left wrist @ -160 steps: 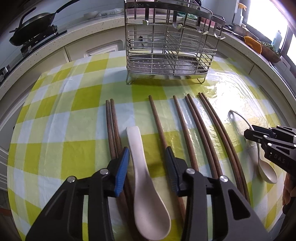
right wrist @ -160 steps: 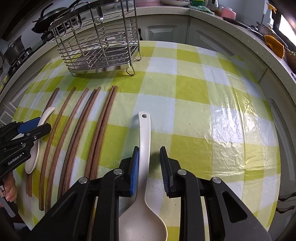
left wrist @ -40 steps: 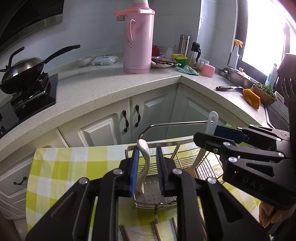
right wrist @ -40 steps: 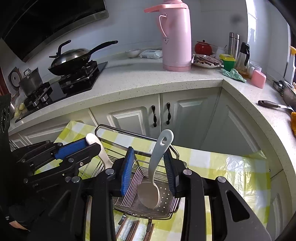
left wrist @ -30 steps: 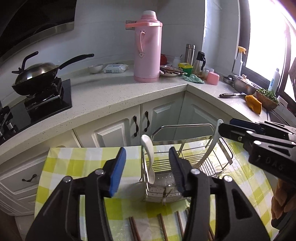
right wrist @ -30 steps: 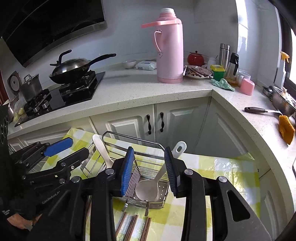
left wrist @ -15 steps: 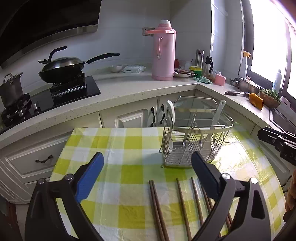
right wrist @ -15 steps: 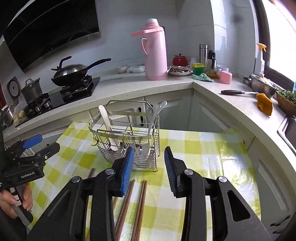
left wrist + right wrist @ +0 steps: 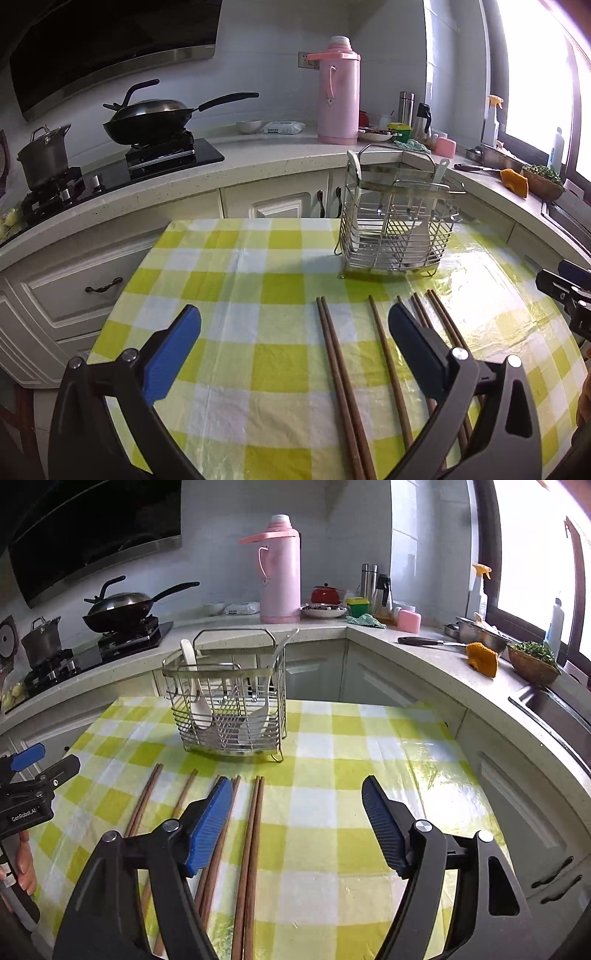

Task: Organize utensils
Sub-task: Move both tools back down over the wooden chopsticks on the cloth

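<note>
A wire utensil rack [image 9: 397,236] [image 9: 229,709] stands at the far side of the checked table. Two white spoons [image 9: 194,686] [image 9: 264,709] lean inside it. Several brown chopsticks [image 9: 340,373] [image 9: 249,845] lie in rows on the cloth in front of the rack. My left gripper [image 9: 293,339] hangs above the cloth, jaws still opening wide, nothing between them but chopsticks lying below. My right gripper [image 9: 297,812] is also above the chopsticks, its jaws opening and empty. Each gripper shows at the edge of the other's view.
The table wears a yellow-green checked cloth [image 9: 229,306] under clear plastic. Behind it a counter holds a pink thermos [image 9: 338,96], a wok on the stove [image 9: 147,120] and a pot [image 9: 44,155]. A sink [image 9: 554,709] lies at the right.
Both grippers let go of the spoons in the rack, then drew back and down toward the near chopsticks. Their jaws have opened wide.
</note>
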### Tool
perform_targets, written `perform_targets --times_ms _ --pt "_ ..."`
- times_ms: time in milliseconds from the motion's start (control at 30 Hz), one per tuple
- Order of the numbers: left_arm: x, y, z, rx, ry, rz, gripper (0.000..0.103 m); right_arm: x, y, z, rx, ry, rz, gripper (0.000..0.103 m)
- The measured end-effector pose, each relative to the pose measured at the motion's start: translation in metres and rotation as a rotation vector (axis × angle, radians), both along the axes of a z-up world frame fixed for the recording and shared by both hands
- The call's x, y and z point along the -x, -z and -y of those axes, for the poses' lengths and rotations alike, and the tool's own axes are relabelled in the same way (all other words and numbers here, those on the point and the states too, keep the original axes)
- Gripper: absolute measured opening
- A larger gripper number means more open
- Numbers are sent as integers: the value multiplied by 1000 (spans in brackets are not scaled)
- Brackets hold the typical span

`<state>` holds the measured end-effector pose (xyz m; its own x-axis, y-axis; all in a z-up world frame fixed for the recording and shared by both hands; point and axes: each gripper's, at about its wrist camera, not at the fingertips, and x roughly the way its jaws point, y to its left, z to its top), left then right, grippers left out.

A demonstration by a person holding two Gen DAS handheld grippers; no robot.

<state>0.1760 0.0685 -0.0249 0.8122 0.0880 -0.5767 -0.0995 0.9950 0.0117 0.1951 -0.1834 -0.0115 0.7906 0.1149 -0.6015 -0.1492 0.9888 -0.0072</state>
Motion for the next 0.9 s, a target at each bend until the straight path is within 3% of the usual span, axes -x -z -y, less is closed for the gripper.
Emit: perform_targets --times_ms 133,300,433,533,700,900 --pt "7 17 -1 -8 7 -25 98 3 20 2 -8 -4 -34 71" --pt "-1 46 -9 -30 -5 -120 98 3 51 4 -34 -16 -107 70" --pt "-11 62 -17 16 -2 -175 97 4 69 2 -53 -25 -146 69" --pt "-21 69 -16 18 5 -204 97 0 76 1 -54 -24 -166 64" --pt "-38 85 -10 12 10 -257 89 -6 82 4 -72 -18 -190 62" --pt "-54 89 -11 13 -11 -275 88 -11 83 4 -84 -31 -197 60"
